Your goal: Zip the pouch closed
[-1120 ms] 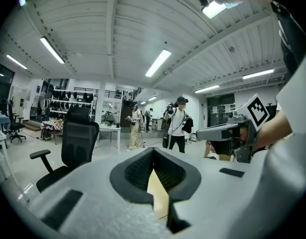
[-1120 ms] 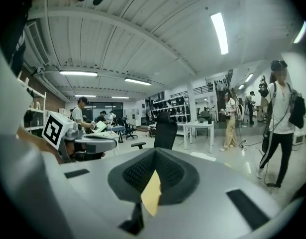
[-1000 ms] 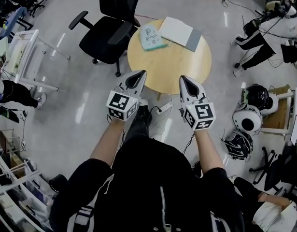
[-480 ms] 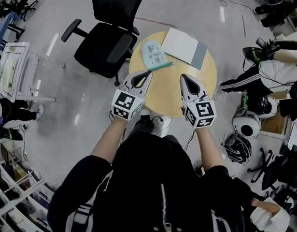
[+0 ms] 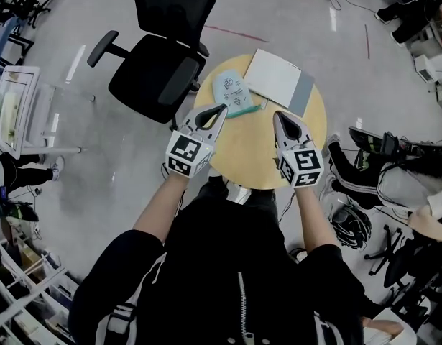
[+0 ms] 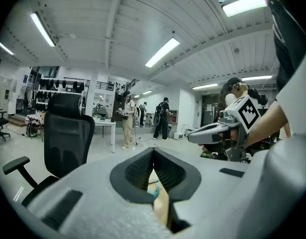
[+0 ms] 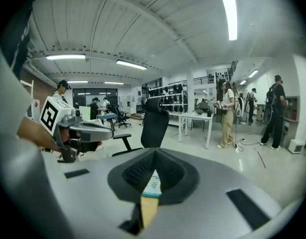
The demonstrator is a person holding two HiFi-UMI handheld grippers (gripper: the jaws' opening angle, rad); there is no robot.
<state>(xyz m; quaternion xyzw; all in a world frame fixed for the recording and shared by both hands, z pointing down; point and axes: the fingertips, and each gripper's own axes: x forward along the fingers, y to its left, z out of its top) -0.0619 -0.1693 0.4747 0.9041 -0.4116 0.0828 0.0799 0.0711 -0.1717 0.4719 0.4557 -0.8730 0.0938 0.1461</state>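
A pale teal pouch [image 5: 231, 92] with printed drawings lies flat at the far left of the round wooden table [image 5: 260, 146]. My left gripper [image 5: 223, 108] hovers over the table's left edge with its tip just short of the pouch, jaws shut and empty. Over the table's middle, to the right of the pouch, my right gripper [image 5: 278, 113] is also shut and empty. In the left gripper view the shut jaws [image 6: 153, 151] leave a slit that shows a sliver of the pouch [image 6: 153, 192]. The right gripper view shows the pouch [image 7: 153, 185] below its shut tips [image 7: 154, 153].
A white notebook [image 5: 274, 76] with a grey cover lies at the table's far side, next to the pouch. A black office chair [image 5: 159, 56] stands close to the table's left. A seated person's legs [image 5: 371, 164] and a helmet [image 5: 350, 221] are on the right.
Both grippers have moved forward from short of the table to over it, closer to the pouch. The table now lies nearer below me. The jaws stayed shut.
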